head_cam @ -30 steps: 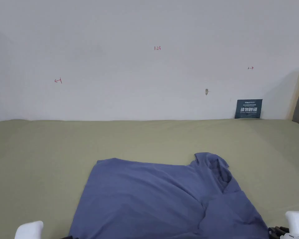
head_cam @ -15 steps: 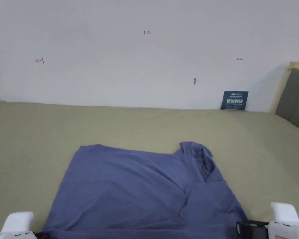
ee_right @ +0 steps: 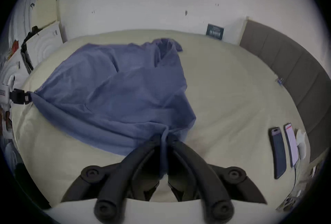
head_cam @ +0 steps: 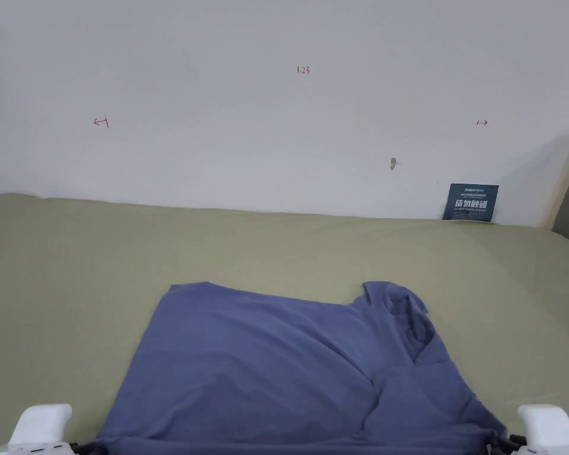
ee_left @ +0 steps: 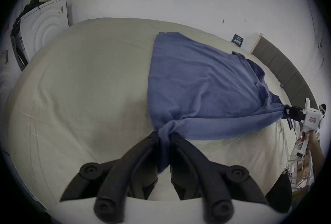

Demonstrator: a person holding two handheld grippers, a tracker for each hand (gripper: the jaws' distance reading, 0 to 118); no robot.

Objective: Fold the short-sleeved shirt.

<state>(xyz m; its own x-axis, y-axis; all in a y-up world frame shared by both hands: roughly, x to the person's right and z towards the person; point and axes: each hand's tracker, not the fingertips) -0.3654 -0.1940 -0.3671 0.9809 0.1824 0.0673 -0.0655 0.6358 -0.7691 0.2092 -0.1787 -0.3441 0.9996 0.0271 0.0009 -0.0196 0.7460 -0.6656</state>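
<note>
Right now I have the blue short-sleeved cotton shirt (head_cam: pixel 289 367) spread over the pale green bed sheet (head_cam: pixel 70 284), its far edge lying flat and its near edge lifted between my 2 tongs. My left gripper (ee_left: pixel 164 135) has both black jaws closed on a bunched corner of the shirt's near edge; in the left gripper view the cloth is pinched into a knot-like gather right at the jaw tips and a strip of it hangs down between them. My right gripper (ee_right: pixel 165 135) is clamped the same way on the opposite near corner, with a twist of blue fabric pressed between its 2 jaws. From the left gripper view I can also see that other tool farther off at the right, its white body held in a hand (ee_left: pixel 312 140), with the shirt drawn taut toward it. In the head view the 2 white gripper housings sit at the bottom corners of the frame, the shirt stretched between them. The collar and neck opening (head_cam: pixel 416 320) lie crumpled toward the far right of the garment. A small dark blue sign card (head_cam: pixel 470 202) leans against the white wall (head_cam: pixel 277 130) at the back of the bed. A grey padded headboard (ee_right: pixel 286 66) runs along the right side, and 2 phones (ee_right: pixel 284 147) lie side by side on the sheet near it.
</note>
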